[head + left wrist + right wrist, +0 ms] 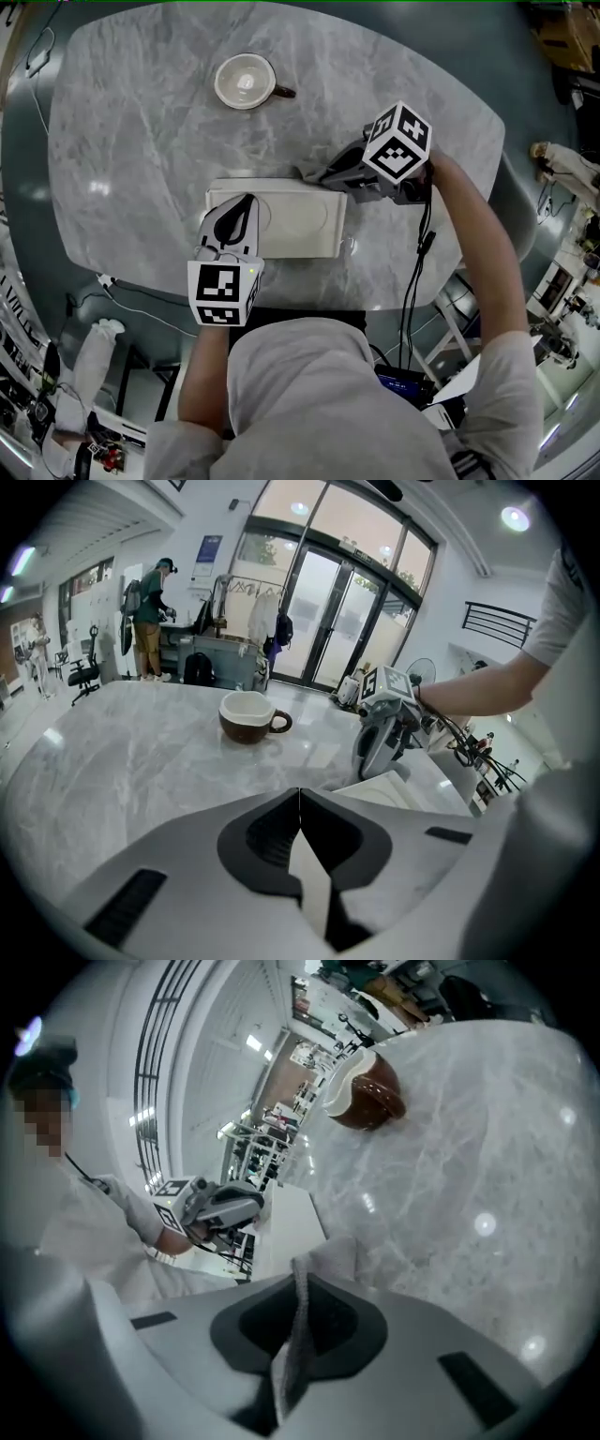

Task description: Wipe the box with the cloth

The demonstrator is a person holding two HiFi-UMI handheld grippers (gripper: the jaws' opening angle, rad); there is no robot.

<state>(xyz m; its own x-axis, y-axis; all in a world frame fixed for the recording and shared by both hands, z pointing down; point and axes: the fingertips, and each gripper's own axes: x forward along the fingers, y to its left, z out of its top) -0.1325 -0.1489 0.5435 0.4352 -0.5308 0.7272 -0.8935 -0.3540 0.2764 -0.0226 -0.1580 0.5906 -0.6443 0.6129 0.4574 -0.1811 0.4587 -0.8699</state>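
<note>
Head view, steep look down: a rounded grey marble table (141, 141) fills most of the frame, w/ dark floor around it and loose cables at the edges. A flat white box (300, 220) lies near the table's near edge, in front of the person. The L gripper (239, 208) lies over the box's left part and hides it. The R gripper (328, 175) is at the box's far right corner, w/ a bit of pale grey cloth (307, 174) poking out at its tips, just beside the box edge. A cup (246, 82), white inside and brown outside, stands further across the table, well apart from the box.

L gripper view: the jaw tips of the L gripper (300, 794) are pressed together. A white sliver shows in the slot behind them; can't tell what it is. Beyond are the table (122, 761), cup (248, 716), box corner (389, 789) and R gripper (380, 742). Bg: tall glass doors (347, 611), a person (150, 621) standing at a counter, an office chair (84, 672), a fan (422, 672).

R gripper view: the R gripper (298, 1283) is pinching the cloth (328, 1255), a fold bunched just past the tips and resting by the box (286, 1222). The L gripper (220, 1206) is seen across the box, the cup (367, 1091) far off on the marble (487, 1147).
</note>
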